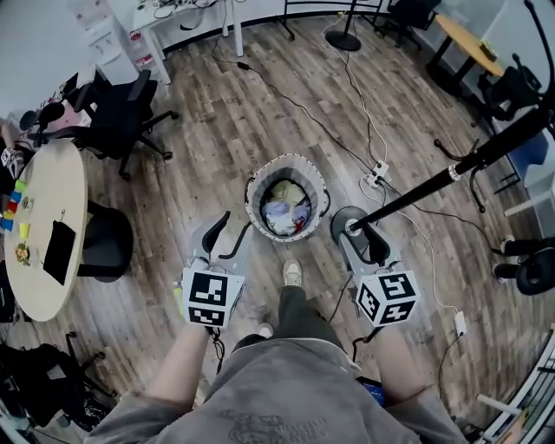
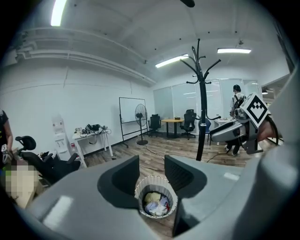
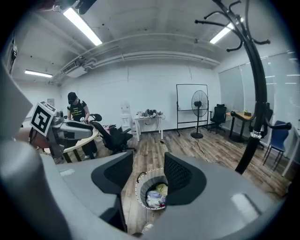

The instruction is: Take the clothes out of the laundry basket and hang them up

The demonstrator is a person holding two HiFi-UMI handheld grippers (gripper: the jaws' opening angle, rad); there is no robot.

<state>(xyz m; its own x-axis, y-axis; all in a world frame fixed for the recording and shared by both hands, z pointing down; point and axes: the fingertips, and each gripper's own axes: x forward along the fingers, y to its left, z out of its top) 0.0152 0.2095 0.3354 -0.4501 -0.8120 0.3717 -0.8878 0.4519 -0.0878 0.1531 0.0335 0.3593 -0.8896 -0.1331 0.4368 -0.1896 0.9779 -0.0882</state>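
Floor: grey-brown wood planks [image 1: 260, 130], with black cables and a white power strip [image 1: 375, 178] right of centre.
Walls: white [image 3: 140, 89], with glass partitions [image 2: 164, 101] at the far end.
Light: ceiling strip lamps [image 3: 82, 26], upper left.
Furniture: round beige table [image 1: 56, 182] at the left edge, black office chair [image 1: 121, 121] beside it, white desk [image 1: 156, 26] at the top, whiteboard [image 2: 130, 112], standing fan [image 2: 140, 115].

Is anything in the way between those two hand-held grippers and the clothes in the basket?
Nothing visible. The laundry basket has no lid. The left hand-held gripper and the right hand-held gripper, both open and empty, see the clothes straight between their jaws. The coat stand rises off to the side.
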